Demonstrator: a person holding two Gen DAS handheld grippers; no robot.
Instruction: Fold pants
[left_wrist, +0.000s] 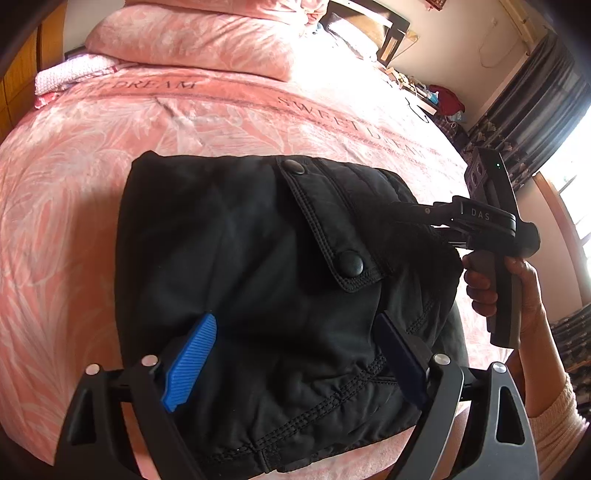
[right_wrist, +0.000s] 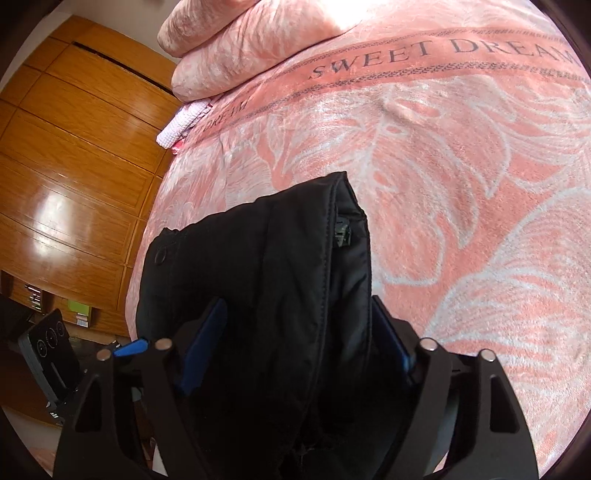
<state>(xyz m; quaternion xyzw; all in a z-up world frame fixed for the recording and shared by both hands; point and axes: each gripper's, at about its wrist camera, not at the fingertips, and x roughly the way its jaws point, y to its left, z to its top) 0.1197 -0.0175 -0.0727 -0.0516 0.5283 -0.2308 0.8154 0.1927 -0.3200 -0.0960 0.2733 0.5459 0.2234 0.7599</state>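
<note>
The left claw (left_wrist: 291, 354) stands spread around the near edge of the black pants (left_wrist: 258, 258), bundled on the pink bed (left_wrist: 74, 184), while the right claw (right_wrist: 295, 350) pinches their right end, long axis running between both.

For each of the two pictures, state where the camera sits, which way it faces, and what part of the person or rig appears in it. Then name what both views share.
Left wrist: on the left gripper, facing across the bed toward the pillows; shows its blue pads around the black pants, plus the right gripper and right hand.
Right wrist: on the right gripper, facing the wardrobe; its fingers flank the pants.
Shared: pants, pink bed, pillows.
</note>
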